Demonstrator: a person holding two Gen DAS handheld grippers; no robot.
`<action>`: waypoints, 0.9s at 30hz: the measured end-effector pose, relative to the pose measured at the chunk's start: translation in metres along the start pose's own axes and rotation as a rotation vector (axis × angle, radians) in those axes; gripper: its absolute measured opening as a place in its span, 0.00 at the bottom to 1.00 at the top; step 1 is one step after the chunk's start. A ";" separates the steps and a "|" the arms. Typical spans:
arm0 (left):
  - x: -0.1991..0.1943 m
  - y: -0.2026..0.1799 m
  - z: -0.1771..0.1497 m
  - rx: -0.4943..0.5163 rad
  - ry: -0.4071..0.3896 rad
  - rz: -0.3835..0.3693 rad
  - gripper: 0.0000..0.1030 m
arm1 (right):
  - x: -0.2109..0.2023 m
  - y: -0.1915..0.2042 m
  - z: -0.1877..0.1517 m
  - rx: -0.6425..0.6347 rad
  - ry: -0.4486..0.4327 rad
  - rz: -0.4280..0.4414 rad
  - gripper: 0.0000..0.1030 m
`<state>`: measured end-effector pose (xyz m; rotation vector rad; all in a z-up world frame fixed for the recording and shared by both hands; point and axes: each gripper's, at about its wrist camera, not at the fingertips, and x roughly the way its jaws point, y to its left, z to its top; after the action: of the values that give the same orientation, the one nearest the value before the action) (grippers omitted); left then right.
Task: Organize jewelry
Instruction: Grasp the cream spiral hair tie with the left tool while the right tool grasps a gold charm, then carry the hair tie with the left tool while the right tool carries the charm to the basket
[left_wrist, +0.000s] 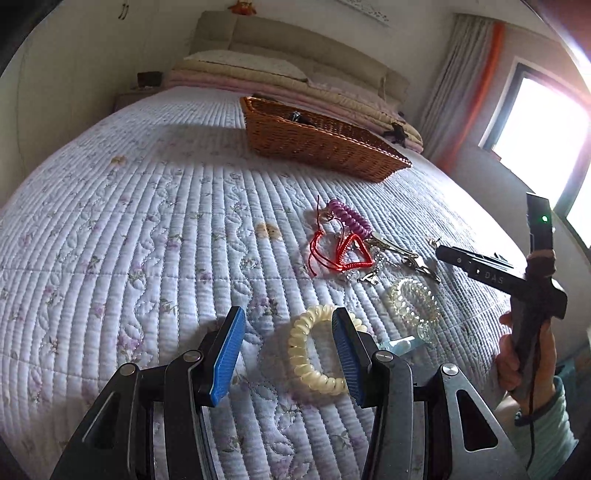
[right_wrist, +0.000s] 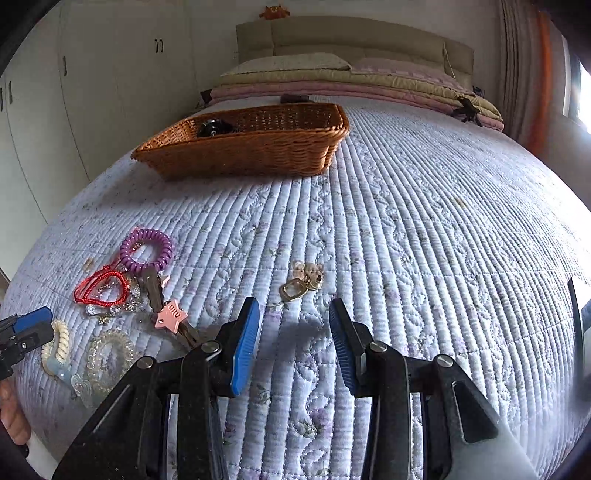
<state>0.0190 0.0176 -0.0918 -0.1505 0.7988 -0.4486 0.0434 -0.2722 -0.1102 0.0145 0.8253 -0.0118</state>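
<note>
My left gripper (left_wrist: 288, 354) is open over the bedspread, its right finger inside a cream spiral hair tie (left_wrist: 314, 354). A clear spiral tie (left_wrist: 415, 301), a red cord bracelet (left_wrist: 343, 251), a purple spiral tie (left_wrist: 351, 218) and metal clips (left_wrist: 399, 254) lie beyond it. My right gripper (right_wrist: 293, 343) is open and empty above the quilt, short of a gold keyring charm (right_wrist: 304, 282). In the right wrist view the pile lies at the left: purple tie (right_wrist: 147, 249), red cord (right_wrist: 101, 286), pink star clip (right_wrist: 171, 315), clear tie (right_wrist: 109, 352), cream tie (right_wrist: 59, 343).
A wicker basket (left_wrist: 317, 142) stands farther up the bed and holds a dark object (right_wrist: 212, 127); it also shows in the right wrist view (right_wrist: 243, 151). Folded blankets and pillows (right_wrist: 332, 77) lie at the headboard. A window (left_wrist: 543, 140) is at the right.
</note>
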 end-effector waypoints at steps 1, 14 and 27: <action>0.000 -0.001 0.000 0.011 0.001 0.004 0.48 | 0.002 -0.002 0.001 0.011 0.009 0.009 0.41; 0.002 -0.016 -0.007 0.126 0.014 0.085 0.43 | 0.017 -0.004 0.019 0.086 0.058 0.011 0.36; 0.002 -0.026 -0.010 0.167 -0.024 0.178 0.11 | 0.022 0.013 0.022 0.005 0.022 -0.039 0.14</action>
<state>0.0042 -0.0066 -0.0922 0.0705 0.7400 -0.3423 0.0749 -0.2593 -0.1112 0.0027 0.8472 -0.0508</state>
